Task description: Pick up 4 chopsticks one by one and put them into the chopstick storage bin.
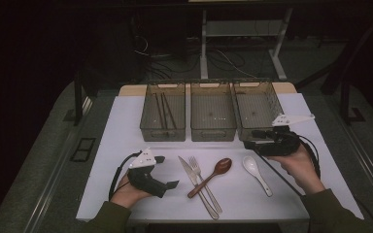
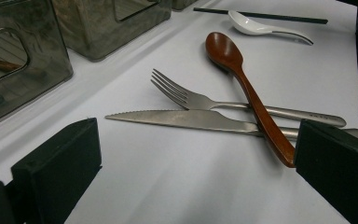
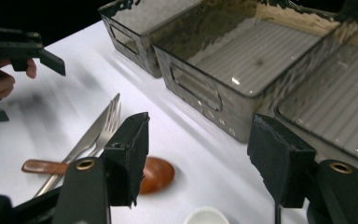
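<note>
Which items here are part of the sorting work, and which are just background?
In the job: knife, fork, wooden spoon, white spoon, three bins, chopsticks in the left bin.

Just about: floor cables, table legs.

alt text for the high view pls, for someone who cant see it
A person's hands hold the left claw and right claw, both open and empty, over a white table. Between them lie a knife, fork, brown wooden spoon and white spoon. Behind stand three clear bins; the left bin holds chopsticks.
</note>
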The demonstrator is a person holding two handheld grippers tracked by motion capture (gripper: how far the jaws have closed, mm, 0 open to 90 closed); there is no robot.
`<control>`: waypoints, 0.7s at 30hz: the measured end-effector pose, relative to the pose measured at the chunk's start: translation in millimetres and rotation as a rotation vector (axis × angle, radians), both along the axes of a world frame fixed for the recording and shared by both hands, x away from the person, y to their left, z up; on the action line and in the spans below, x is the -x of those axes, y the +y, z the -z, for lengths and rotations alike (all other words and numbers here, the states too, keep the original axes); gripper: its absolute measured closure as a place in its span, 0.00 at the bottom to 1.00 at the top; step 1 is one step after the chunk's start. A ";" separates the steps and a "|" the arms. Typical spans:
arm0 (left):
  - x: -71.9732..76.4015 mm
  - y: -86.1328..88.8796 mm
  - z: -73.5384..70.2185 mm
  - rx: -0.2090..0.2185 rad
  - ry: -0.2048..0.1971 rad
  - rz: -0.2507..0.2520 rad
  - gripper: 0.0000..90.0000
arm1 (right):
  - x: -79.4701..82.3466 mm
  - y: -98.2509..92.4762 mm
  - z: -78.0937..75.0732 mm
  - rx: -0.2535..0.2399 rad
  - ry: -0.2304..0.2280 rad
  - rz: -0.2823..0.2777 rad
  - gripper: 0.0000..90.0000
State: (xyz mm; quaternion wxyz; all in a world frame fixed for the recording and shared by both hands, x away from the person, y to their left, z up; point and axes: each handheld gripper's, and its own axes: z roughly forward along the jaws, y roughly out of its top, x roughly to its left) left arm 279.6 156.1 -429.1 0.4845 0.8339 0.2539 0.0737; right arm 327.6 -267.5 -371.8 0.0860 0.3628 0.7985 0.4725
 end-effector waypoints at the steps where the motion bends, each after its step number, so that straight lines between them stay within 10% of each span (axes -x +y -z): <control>1: 0.0 0.2 -0.1 -0.001 -0.001 0.001 0.00 | 1.6 -2.4 1.1 0.002 -0.001 0.003 0.42; 21: 0.5 0.6 -0.9 -0.007 -0.003 0.005 0.00 | 29.5 -47.3 19.5 0.105 0.069 0.086 0.43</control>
